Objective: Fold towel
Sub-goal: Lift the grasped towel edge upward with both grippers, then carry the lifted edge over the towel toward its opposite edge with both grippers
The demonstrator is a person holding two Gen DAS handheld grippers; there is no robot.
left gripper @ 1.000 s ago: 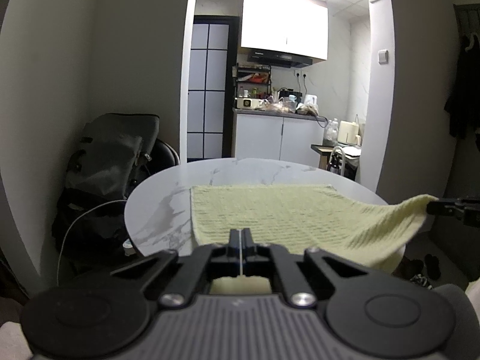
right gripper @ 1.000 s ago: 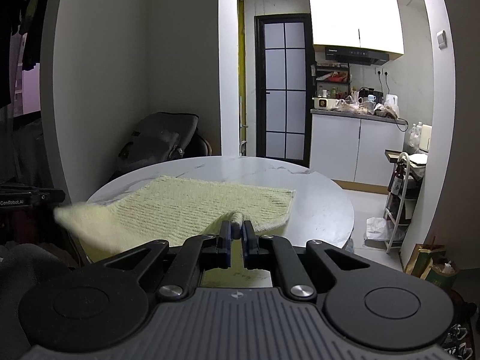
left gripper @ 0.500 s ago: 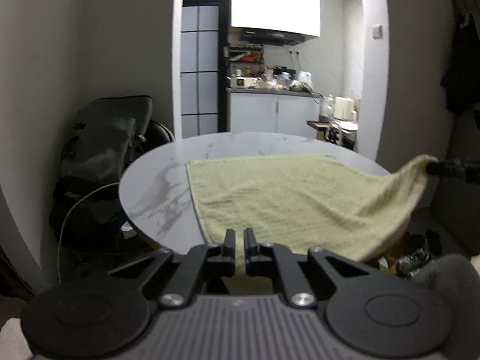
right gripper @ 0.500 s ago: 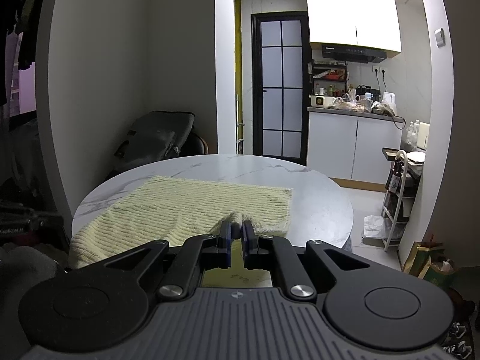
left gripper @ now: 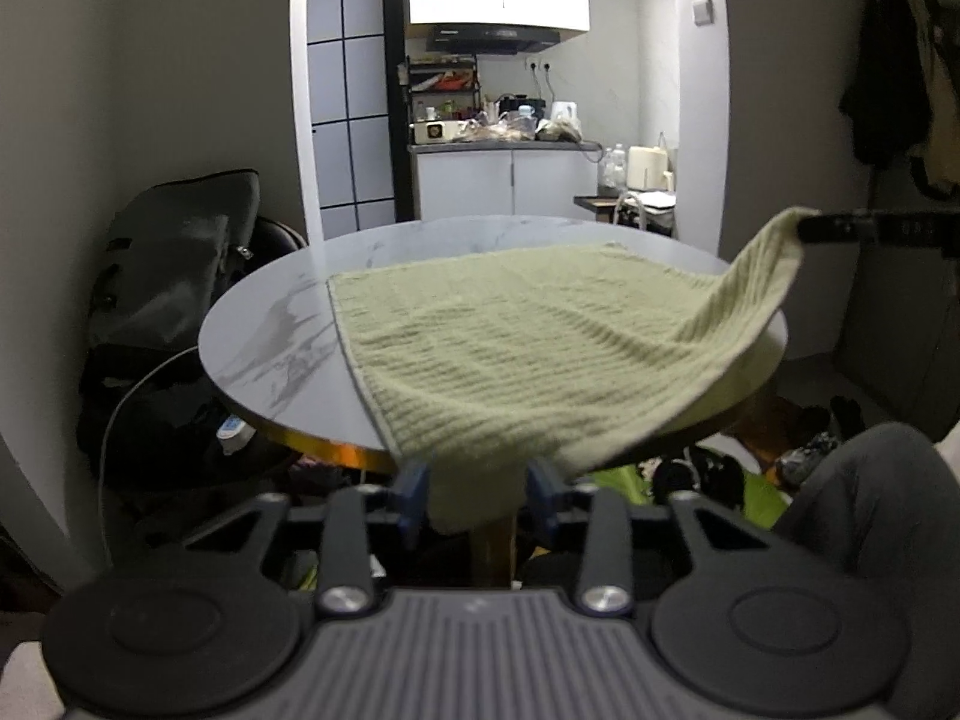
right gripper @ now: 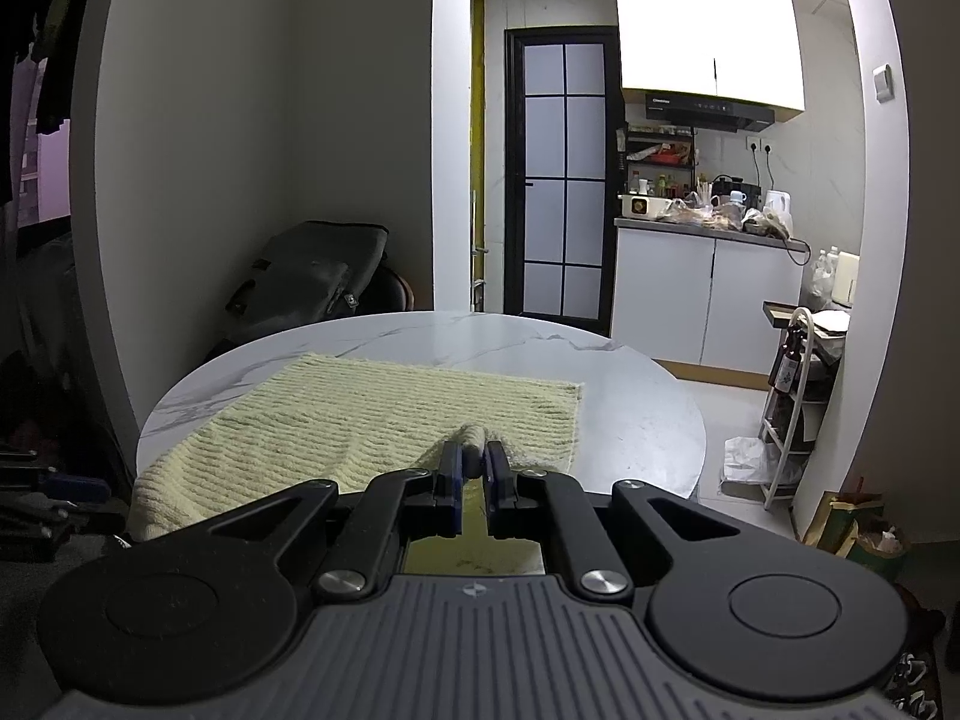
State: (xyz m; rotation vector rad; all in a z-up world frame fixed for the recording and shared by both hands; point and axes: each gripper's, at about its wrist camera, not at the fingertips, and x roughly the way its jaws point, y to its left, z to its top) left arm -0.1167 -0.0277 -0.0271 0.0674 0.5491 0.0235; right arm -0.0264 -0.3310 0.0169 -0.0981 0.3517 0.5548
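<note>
My left hand-held gripper [left gripper: 477, 498] has just been opening, the pale green towel [left gripper: 528, 348] loose between its jaws; my right hand-held gripper [right gripper: 474, 468] pinches a corner above the round marble desk [right gripper: 630, 408].

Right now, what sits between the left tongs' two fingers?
In the left wrist view, the towel's near corner hangs between the left tongs' fingers, which have just been opening; the pads no longer press on it.

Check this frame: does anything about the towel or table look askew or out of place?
The towel lies unevenly: its near edge droops off the round table between the left gripper's just-opened jaws, while the right gripper holds the other corner pinched and raised. Nothing is spilled or damaged.
</note>
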